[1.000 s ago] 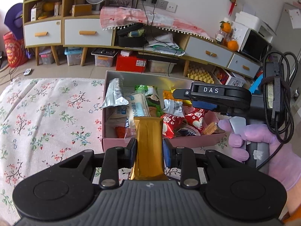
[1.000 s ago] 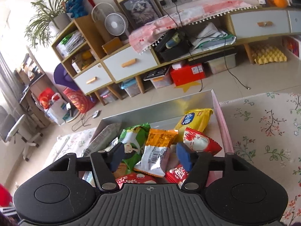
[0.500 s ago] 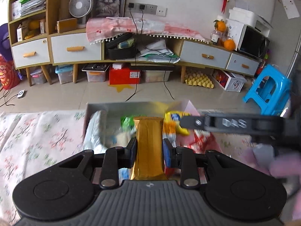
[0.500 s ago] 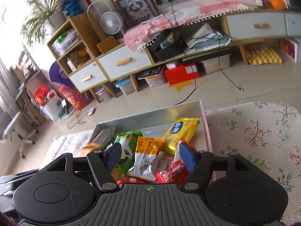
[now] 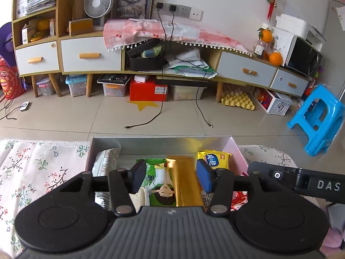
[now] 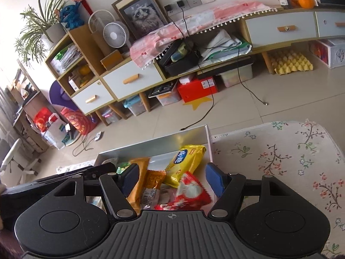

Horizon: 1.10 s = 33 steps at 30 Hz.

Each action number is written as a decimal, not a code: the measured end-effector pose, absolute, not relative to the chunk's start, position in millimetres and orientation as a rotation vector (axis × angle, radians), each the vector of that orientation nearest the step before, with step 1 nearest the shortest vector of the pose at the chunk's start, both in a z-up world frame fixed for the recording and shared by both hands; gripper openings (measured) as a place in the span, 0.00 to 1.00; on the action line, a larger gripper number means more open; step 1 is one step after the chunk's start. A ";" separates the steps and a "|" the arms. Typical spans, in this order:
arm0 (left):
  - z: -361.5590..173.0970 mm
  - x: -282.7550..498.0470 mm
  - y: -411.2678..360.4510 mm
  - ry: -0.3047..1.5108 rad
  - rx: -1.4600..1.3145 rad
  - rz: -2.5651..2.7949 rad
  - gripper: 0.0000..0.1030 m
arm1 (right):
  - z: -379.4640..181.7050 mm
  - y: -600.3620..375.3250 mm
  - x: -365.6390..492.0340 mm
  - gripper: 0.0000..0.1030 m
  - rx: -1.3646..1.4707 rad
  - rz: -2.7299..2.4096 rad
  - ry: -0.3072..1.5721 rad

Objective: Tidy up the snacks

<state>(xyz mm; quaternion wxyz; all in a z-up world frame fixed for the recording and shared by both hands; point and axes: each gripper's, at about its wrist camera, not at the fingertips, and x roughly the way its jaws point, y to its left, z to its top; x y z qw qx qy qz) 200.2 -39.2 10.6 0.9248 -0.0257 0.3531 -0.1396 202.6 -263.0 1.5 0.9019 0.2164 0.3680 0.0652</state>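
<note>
My left gripper point(image 5: 170, 178) hangs over the pink box point(image 5: 161, 139) and its jaws are opening. The gold snack bar point(image 5: 186, 181) lies blurred between them, free of the left pad and close to the right one. Under it sit a green packet point(image 5: 160, 185) and a yellow packet point(image 5: 213, 160). My right gripper point(image 6: 172, 180) is open above the same box point(image 6: 172, 140), over the yellow packet point(image 6: 184, 161), a red packet point(image 6: 189, 192) and an orange packet point(image 6: 154, 181). The gold bar point(image 6: 139, 179) shows by its left pad.
The box stands on a floral tablecloth point(image 5: 32, 172) at the table's far edge. The right gripper's black body point(image 5: 301, 183) reaches in from the right of the left wrist view. Beyond are tiled floor, a blue stool point(image 5: 319, 116) and a low cabinet point(image 5: 90, 56).
The left jaws have let go of the gold bar, which now drops away into the box. Both grippers moved forward over the box, and the right jaws stand a little wider.
</note>
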 end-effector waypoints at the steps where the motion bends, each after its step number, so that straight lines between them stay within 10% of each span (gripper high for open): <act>1: 11.5 198.3 -38.2 0.724 -0.051 -0.289 0.53 | 1.7 -263.5 202.5 0.67 0.447 0.134 0.761; 16: 27.2 159.1 -24.2 0.737 0.027 -0.245 0.92 | 33.3 -249.8 175.2 0.77 0.399 0.148 0.767; 33: 34.2 80.8 7.4 0.809 -0.039 -0.148 1.00 | 44.3 -212.5 92.4 0.83 0.333 0.093 0.846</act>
